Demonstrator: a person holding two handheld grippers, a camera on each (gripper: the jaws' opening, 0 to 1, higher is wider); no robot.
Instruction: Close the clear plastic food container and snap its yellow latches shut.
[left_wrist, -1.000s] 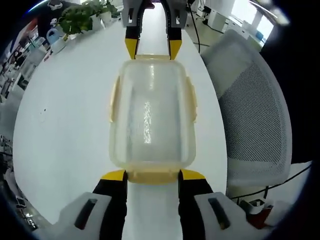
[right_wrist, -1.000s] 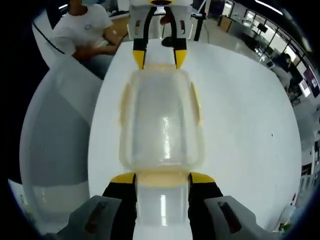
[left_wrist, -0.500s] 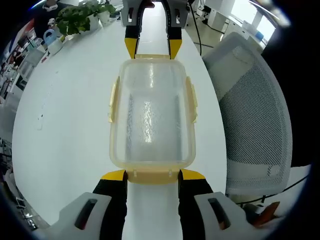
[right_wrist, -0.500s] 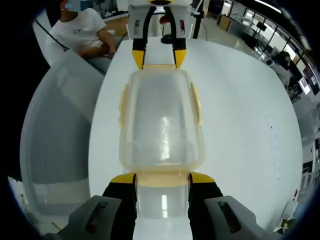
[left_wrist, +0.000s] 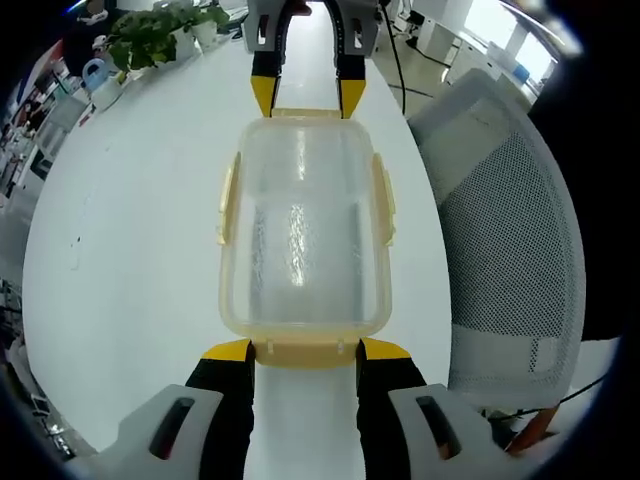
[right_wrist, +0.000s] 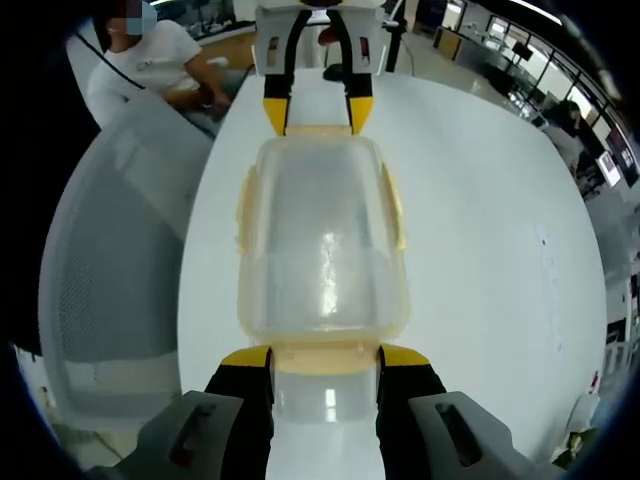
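The clear rectangular plastic food container with yellow latches (left_wrist: 303, 235) is seen lidded on the white desk (left_wrist: 130, 250), long axis running between the left gripper (left_wrist: 304, 352) and right gripper (right_wrist: 324, 358). Each gripper's open jaws straddle an end latch.

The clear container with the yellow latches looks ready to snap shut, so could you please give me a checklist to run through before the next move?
1. Lid sits on the clear container: ok.
2. Left gripper straddles the near end latch: ok.
3. Right gripper straddles the opposite end latch: ok.
4. Container rests flat on the white table: ok.
5. Long-side latches snapped down: cannot tell.
6. End latches fully clicked: cannot tell.
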